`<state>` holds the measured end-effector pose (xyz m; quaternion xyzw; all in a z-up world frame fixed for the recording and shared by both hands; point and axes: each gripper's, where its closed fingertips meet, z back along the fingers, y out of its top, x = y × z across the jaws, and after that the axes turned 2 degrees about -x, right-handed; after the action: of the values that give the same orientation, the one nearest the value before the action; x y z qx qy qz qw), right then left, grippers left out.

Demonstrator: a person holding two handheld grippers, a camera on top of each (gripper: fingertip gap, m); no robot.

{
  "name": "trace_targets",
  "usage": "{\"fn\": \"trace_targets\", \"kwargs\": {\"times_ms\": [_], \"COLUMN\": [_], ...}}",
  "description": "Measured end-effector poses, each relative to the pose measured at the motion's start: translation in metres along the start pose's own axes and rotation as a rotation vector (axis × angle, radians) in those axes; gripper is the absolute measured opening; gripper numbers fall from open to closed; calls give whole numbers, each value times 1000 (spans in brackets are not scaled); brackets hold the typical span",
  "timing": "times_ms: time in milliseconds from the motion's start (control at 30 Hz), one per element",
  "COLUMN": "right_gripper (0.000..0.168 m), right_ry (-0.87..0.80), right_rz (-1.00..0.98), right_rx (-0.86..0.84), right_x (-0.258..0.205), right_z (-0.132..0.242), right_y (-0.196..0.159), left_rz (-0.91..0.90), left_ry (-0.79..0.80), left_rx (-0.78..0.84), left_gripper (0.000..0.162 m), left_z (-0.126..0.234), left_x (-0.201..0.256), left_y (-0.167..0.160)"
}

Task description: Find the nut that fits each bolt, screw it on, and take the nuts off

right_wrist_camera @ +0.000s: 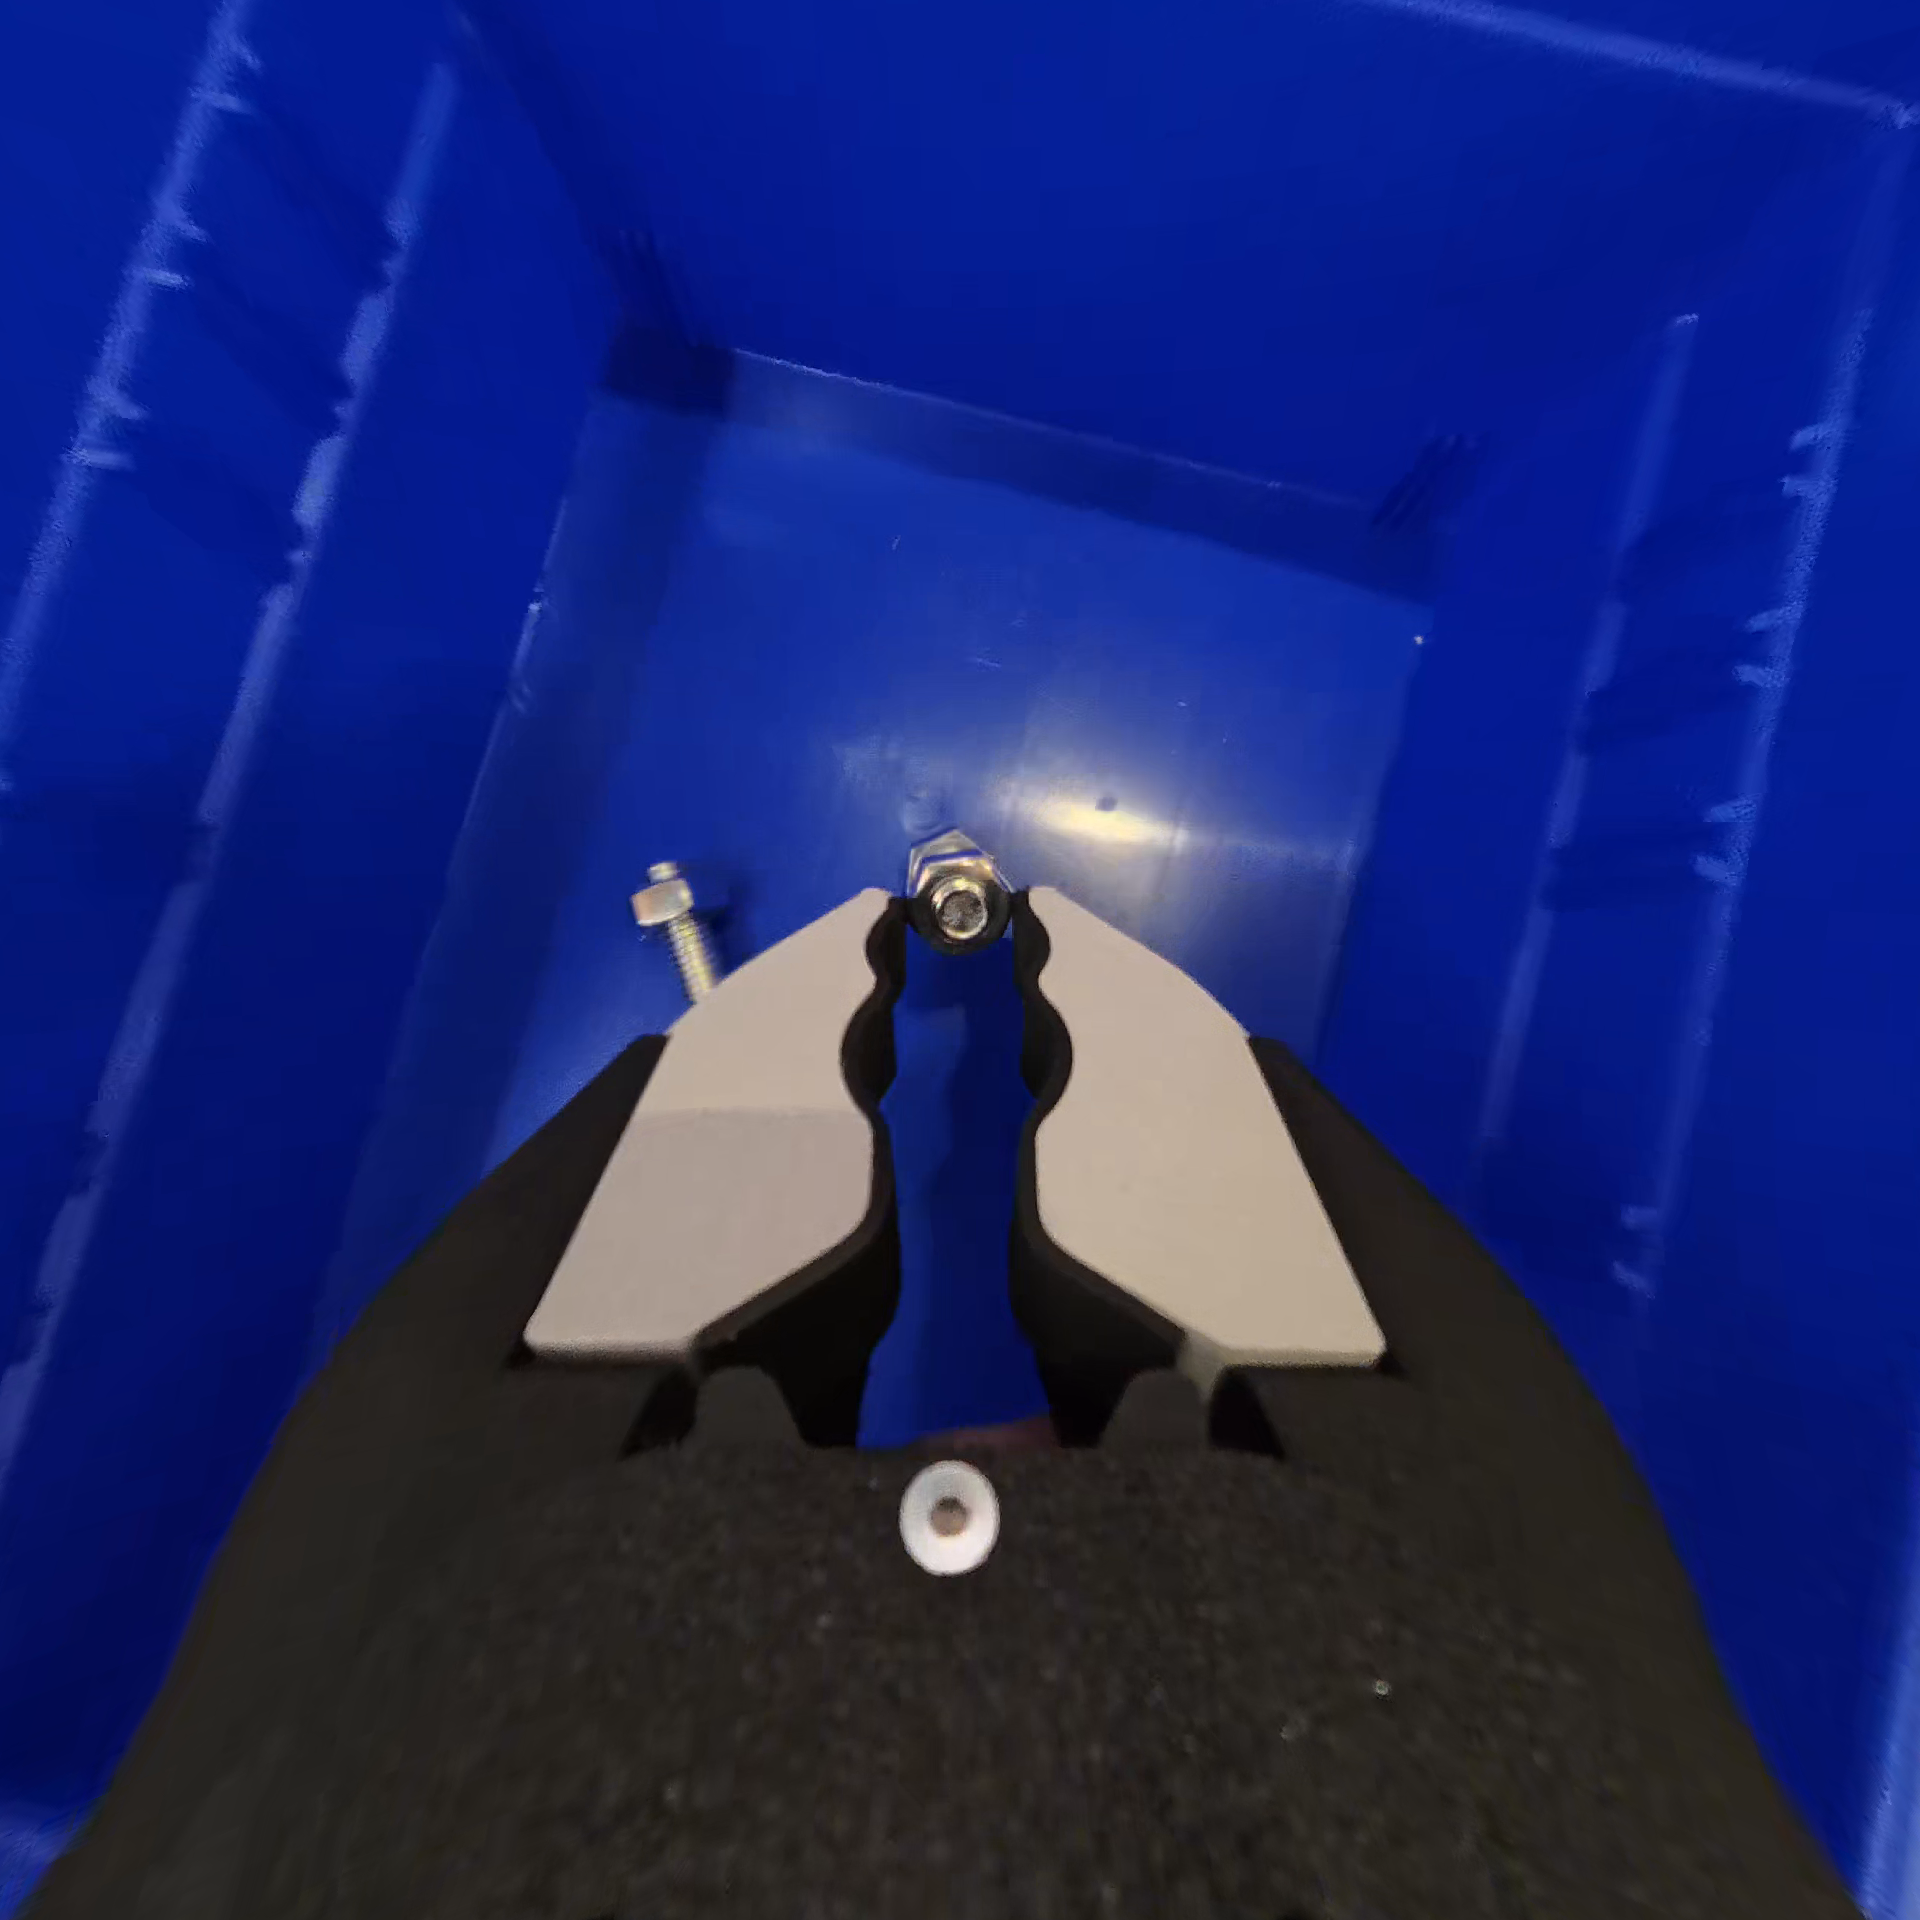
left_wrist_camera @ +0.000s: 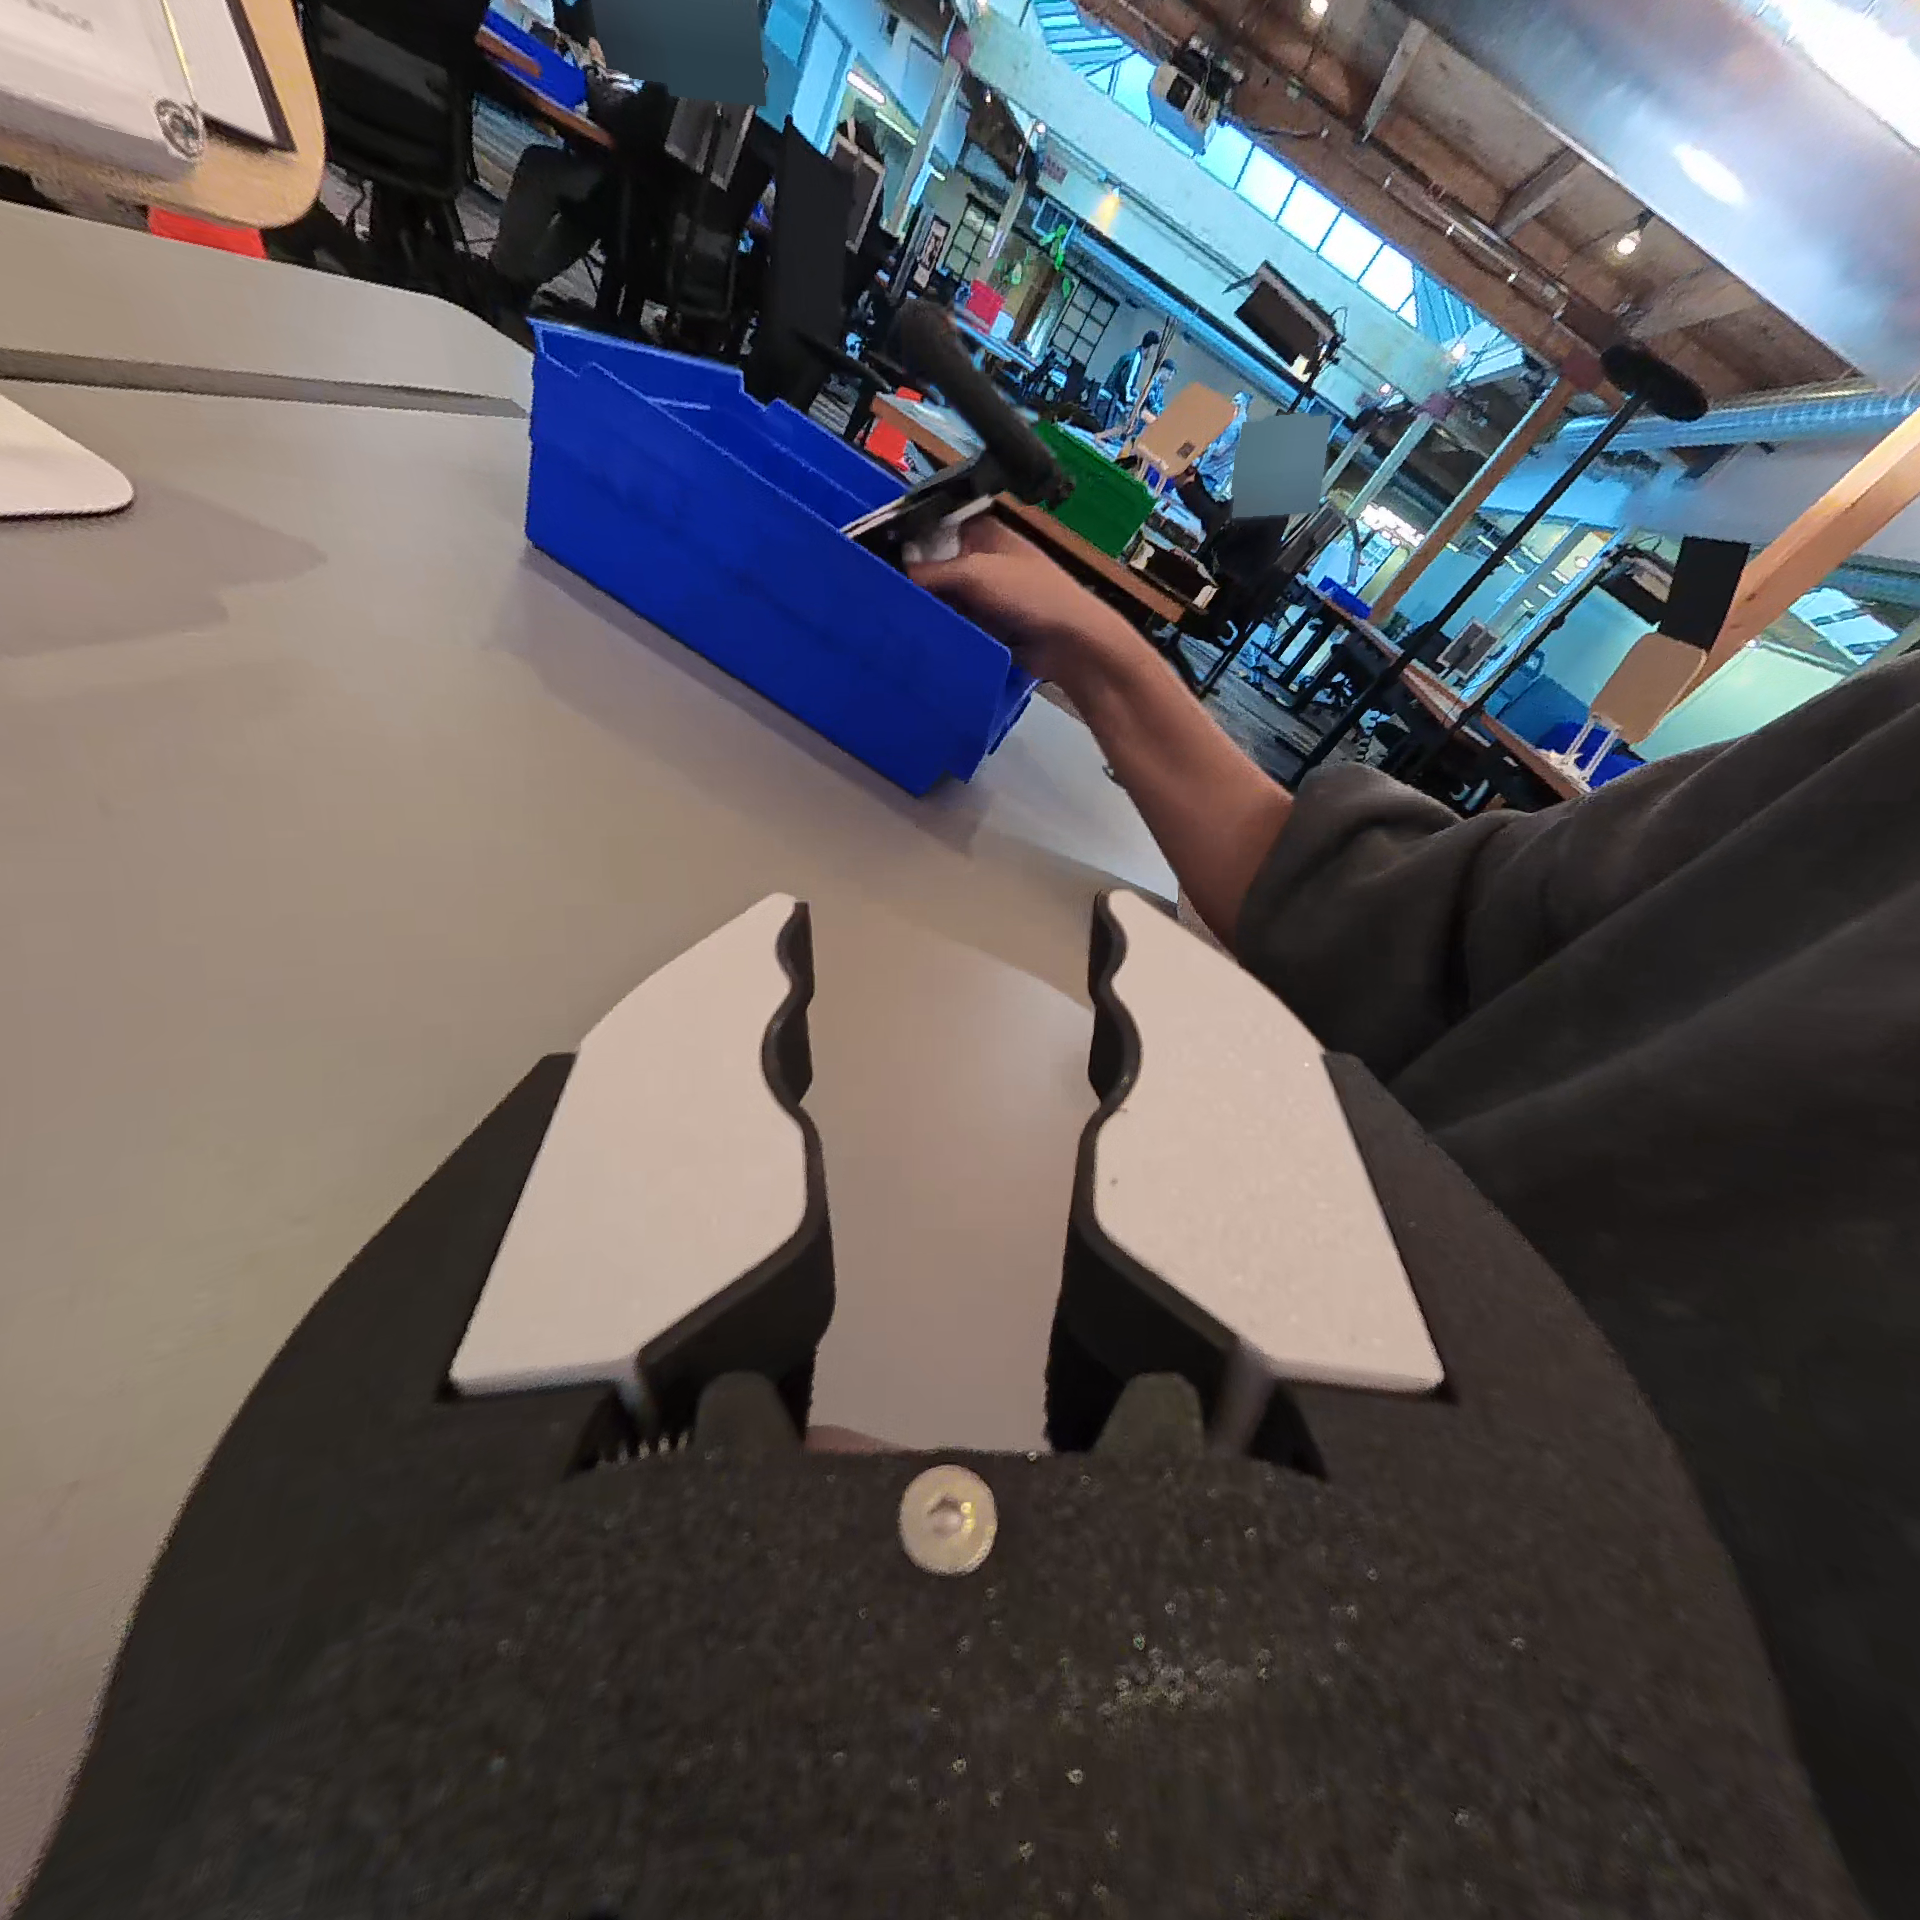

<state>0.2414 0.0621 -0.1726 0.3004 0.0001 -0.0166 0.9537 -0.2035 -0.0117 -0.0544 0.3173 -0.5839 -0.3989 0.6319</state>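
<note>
In the right wrist view my right gripper [right_wrist_camera: 956, 909] is down inside a blue bin [right_wrist_camera: 1039, 499], shut on a silver bolt with a nut on it [right_wrist_camera: 956, 904], seen end on between the fingertips. A second, thinner bolt with a small nut [right_wrist_camera: 670, 925] lies on the bin floor to the left, partly hidden by my left finger. In the left wrist view my left gripper [left_wrist_camera: 948, 935] is open and empty, low over the grey table [left_wrist_camera: 312, 831]. The blue bin [left_wrist_camera: 727, 561] stands ahead of it, with the right gripper [left_wrist_camera: 935, 509] reaching into it.
A person's forearm [left_wrist_camera: 1122, 717] and dark sleeve [left_wrist_camera: 1610, 987] cross the right side of the left wrist view. A white flat object [left_wrist_camera: 52, 468] lies at the table's left edge. Desks, chairs and stands fill the room behind. My hands' fingertips stand some 45 cm from each other.
</note>
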Motion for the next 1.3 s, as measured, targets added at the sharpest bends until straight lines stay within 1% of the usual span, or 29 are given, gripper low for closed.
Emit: {"fn": "trace_targets", "kwargs": {"times_ms": [33, 100, 200, 267, 367, 433, 467, 533, 567, 600, 667, 700, 733, 767, 800, 833, 867, 900, 933, 967, 1033, 1133, 1300], "right_gripper": [20, 20, 20, 20, 21, 28, 30, 30, 29, 29, 30, 30, 29, 29, 28, 28, 25, 23, 24, 24, 22, 20, 16], "right_ry": [-10, -25, -49, -54, -46, -60, -53, -61, -49, -3, 179, 290, 406, 526, 644, 755, 833, 855, 833, 802, 768, 669, 650], "right_rz": [-3, -26, -49, -84, -124, -128, -133, -118, -89, -51, 37, 79, 112, 132, 146, 178, 216, 246, 267, 274, 295, 322, 281], "right_rx": [23, -5, -141, -180, -204, -184, -157, -22, 85, 211, 485, 598, 668, 690, 674, 622, 545, 483, 449, 455, 492, 532, 547], "right_x": [2, 5, 8, 10, 11, 14, 10, -4, -20, -45, -122, -165, -210, -254, -297, -336, -368, -389, -401, -407, -413, -403, -382], "right_z": [-2, -2, -2, -3, -1, 7, 17, 52, 75, 100, 146, 164, 175, 177, 172, 162, 148, 133, 119, 110, 104, 98, 92], "right_y": [4, 0, -23, -30, -31, -25, -19, 4, 19, 35, 59, 63, 59, 50, 35, 15, -6, -22, -31, -34, -34, -23, -21], "left_rz": [-4, -13, -20, -13, -7, -16, -24, -35, -44, -58, -84, -83, -71, -52, -33, -16, 4, 26, 40, 41, 24, 15, 88], "left_ry": [3, 16, 49, 47, 54, 91, 120, 210, 264, 328, 451, 490, 512, 517, 516, 521, 522, 516, 514, 520, 549, 586, 598], "left_rx": [8, 5, -10, -11, -18, -34, -45, -78, -91, -92, -71, -59, -53, -54, -58, -58, -50, -36, -17, -2, -14, -48, -17], "left_gripper": [50, 50, 50, 50, 50, 50, 50, 48, 48, 47, 45, 44, 44, 45, 45, 44, 44, 44, 44, 44, 44, 44, 44], "left_z": [1, 2, 2, 1, -1, -1, -1, 3, 6, 9, 19, 23, 25, 26, 27, 28, 30, 31, 33, 35, 40, 47, 62], "left_x": [1, -1, -5, -4, -3, -5, -7, -14, -20, -26, -37, -41, -43, -43, -44, -45, -45, -43, -41, -39, -39, -43, -48], "left_y": [1, 1, -5, -8, -12, -15, -16, -21, -25, -27, -31, -33, -36, -40, -45, -48, -51, -52, -52, -51, -54, -60, -52]}}
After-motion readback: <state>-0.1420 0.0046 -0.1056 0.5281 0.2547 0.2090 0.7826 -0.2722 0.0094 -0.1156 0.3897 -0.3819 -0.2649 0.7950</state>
